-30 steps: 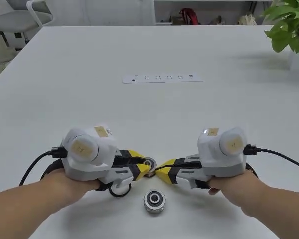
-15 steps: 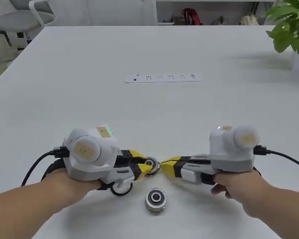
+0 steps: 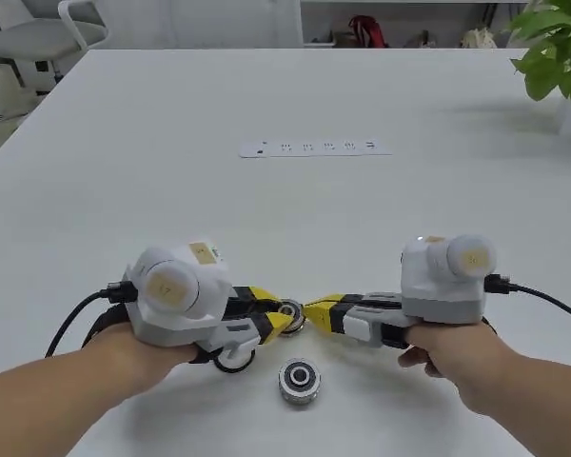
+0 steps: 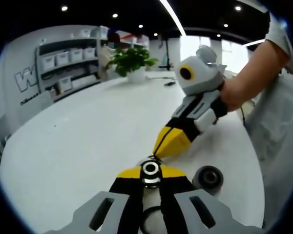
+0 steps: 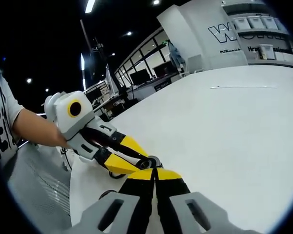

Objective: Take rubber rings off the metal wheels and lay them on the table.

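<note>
My left gripper [image 3: 284,318] is shut on a small metal wheel [image 3: 288,310], held just above the white table [image 3: 285,219]; the left gripper view has the wheel [image 4: 151,169] upright between the yellow tips. My right gripper [image 3: 310,309] comes in from the right, its jaws pinched together on the thin black rubber ring [image 4: 152,157] at the wheel's rim [image 5: 150,161]. A second wheel [image 3: 300,379] with its black ring on lies flat on the table in front of both grippers [image 4: 207,178]. A loose black ring [image 3: 232,361] lies under the left gripper's body.
A white power strip [image 3: 309,148] lies at mid-table. A potted plant [image 3: 555,57] stands at the far right corner and a chair [image 3: 52,29] beyond the far left edge. Black cables [image 3: 71,324] trail from both grippers.
The right gripper has rolled upright and levelled out, its body shifting slightly right, while its tips stay at the wheel. The left gripper still holds the wheel in place.
</note>
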### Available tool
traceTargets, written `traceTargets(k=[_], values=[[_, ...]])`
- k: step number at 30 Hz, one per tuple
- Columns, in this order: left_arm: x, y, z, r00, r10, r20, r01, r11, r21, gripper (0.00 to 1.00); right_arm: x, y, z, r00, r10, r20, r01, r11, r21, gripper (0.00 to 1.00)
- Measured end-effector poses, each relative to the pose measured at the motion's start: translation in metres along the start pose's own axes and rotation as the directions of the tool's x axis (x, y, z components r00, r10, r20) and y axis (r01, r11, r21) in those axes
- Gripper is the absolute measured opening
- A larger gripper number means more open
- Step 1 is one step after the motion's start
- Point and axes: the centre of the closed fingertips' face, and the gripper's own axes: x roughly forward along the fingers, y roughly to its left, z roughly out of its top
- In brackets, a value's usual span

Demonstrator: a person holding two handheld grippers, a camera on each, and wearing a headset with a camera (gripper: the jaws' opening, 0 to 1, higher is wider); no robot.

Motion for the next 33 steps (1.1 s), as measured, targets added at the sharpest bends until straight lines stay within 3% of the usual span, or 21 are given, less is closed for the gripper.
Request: traceTargets(k=[2,5,16,19,20,21,25,33], values=[[0.0,0.0,0.0,1.0,0.0,0.0,0.0,1.0,-0.002,0.11,0.0,0.002,0.001,1.0,0.006,-0.001,-0.006,0.999,0.032,0.0],[0.0,0.0,0.0,1.0,0.001,-0.007,-0.001,1.0,0.002,0.11,0.002,0.006,0.001,0.9998,0.016,-0.007,-0.016,1.0,-0.001,0.0],[0.001,0.0,0.0,0.9998,0.004,-0.02,-0.004,1.0,0.008,0.11,0.003,0.011,0.003,0.9993,0.035,-0.011,-0.036,0.999,-0.018,0.0],[0.001,0.0,0.0,0.9998,0.003,-0.018,-0.003,1.0,0.008,0.11,0.006,0.019,0.006,0.9984,0.057,-0.004,-0.057,0.998,-0.028,0.0],[0.001,0.0,0.0,0.9998,0.004,-0.018,-0.003,1.0,0.007,0.11,0.008,0.026,0.008,0.9961,0.089,0.0,-0.088,0.995,-0.043,0.0],[0.001,0.0,0.0,0.9999,0.003,-0.016,-0.003,1.0,0.007,0.11,0.007,0.022,0.008,0.9982,0.059,-0.001,-0.059,0.997,-0.054,0.0],[0.001,0.0,0.001,0.9999,0.006,-0.012,-0.006,1.0,0.007,0.11,0.003,0.012,0.006,0.999,0.045,0.001,-0.045,0.998,-0.033,0.0],[0.0,-0.001,0.002,0.9999,0.015,0.004,-0.015,1.0,-0.001,0.12,0.002,0.012,0.006,0.9991,0.041,0.005,-0.041,0.999,-0.016,0.0]])
